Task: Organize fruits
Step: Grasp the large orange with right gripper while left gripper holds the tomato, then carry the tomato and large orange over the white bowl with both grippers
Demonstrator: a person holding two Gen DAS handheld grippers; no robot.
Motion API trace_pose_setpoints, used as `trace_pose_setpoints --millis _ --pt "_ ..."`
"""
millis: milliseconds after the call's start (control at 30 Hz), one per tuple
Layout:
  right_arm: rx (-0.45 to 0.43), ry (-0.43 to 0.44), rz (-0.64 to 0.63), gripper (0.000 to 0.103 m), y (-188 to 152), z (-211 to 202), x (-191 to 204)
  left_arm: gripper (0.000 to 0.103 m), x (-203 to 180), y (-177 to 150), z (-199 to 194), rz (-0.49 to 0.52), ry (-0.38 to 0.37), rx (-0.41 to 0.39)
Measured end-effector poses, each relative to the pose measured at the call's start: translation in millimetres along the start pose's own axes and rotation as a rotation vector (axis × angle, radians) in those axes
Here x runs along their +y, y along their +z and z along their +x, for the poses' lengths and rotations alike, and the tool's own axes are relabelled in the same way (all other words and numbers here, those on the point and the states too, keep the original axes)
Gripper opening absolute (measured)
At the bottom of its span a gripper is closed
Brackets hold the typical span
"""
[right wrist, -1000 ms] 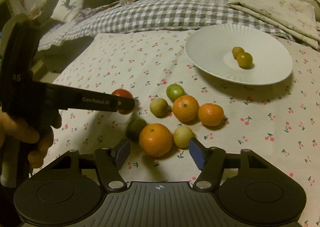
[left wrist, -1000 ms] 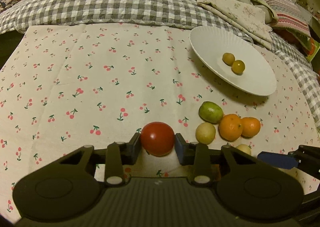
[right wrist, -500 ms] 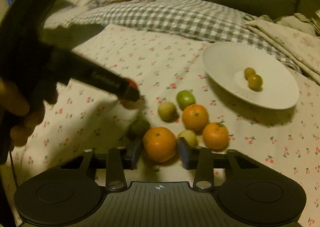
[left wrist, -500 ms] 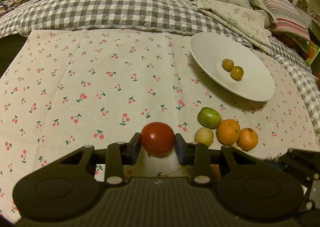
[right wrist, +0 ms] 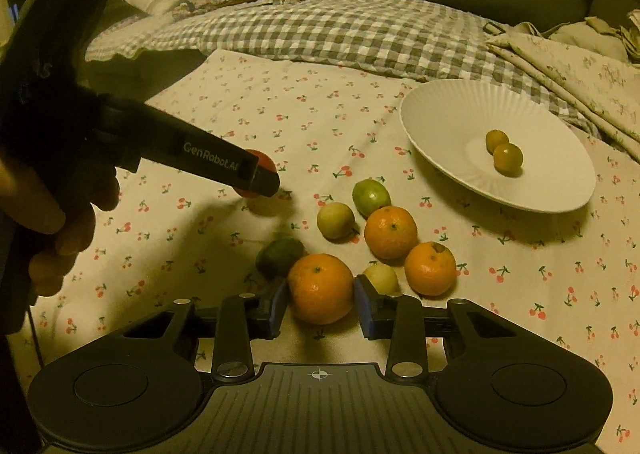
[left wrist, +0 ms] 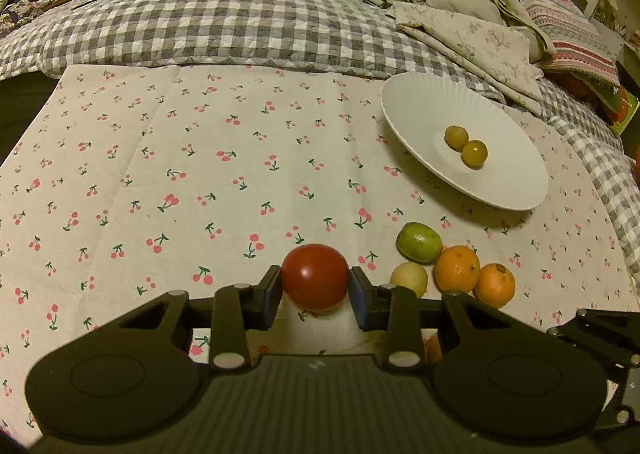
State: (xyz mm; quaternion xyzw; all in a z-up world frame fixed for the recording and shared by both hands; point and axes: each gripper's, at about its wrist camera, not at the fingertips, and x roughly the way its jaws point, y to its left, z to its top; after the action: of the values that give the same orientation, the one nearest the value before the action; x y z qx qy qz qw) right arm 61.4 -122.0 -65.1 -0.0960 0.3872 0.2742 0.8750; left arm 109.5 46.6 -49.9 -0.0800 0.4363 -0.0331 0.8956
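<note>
1. Left wrist view: looks forward, close and low over the cherry-print cloth (left wrist: 240, 157); white plate (left wrist: 416, 113) at far right.
2. Right wrist view: sits right of the first, facing the same plate (right wrist: 440, 113).
3. Shared: plate, cloth, fruit cluster near the plate.

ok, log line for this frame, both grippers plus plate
left gripper: shut on tomato | right gripper: shut on orange | plate: two small fruits
</note>
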Motion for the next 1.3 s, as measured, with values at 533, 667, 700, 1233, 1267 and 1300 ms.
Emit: trace_pose_setpoints --millis 533,667,700,1233,1267,1300 --pt "-0.091 -0.027 0.173 0.035 18 -35 -55 0.034 0 5 -9 -0.005 -0.007 -0.037" --pt "-0.117 -0.046 0.234 0.035 21 -44 -74 0.034 0 7 -11 -0.009 -0.017 -0.047" --pt "-0.12 -0.045 0.248 0.035 22 -46 -78 0.034 -1 8 -11 -0.009 -0.021 -0.048" --pt "-0.137 -0.132 0.322 0.035 37 -56 -126 0.034 -42 28 -7 0.101 -0.09 -0.073" --pt "-0.138 -0.136 0.325 0.035 39 -55 -129 0.034 -48 30 -6 0.118 -0.094 -0.078" --pt "-0.138 -0.14 0.329 0.035 40 -54 -132 0.034 -54 33 -4 0.133 -0.098 -0.085"
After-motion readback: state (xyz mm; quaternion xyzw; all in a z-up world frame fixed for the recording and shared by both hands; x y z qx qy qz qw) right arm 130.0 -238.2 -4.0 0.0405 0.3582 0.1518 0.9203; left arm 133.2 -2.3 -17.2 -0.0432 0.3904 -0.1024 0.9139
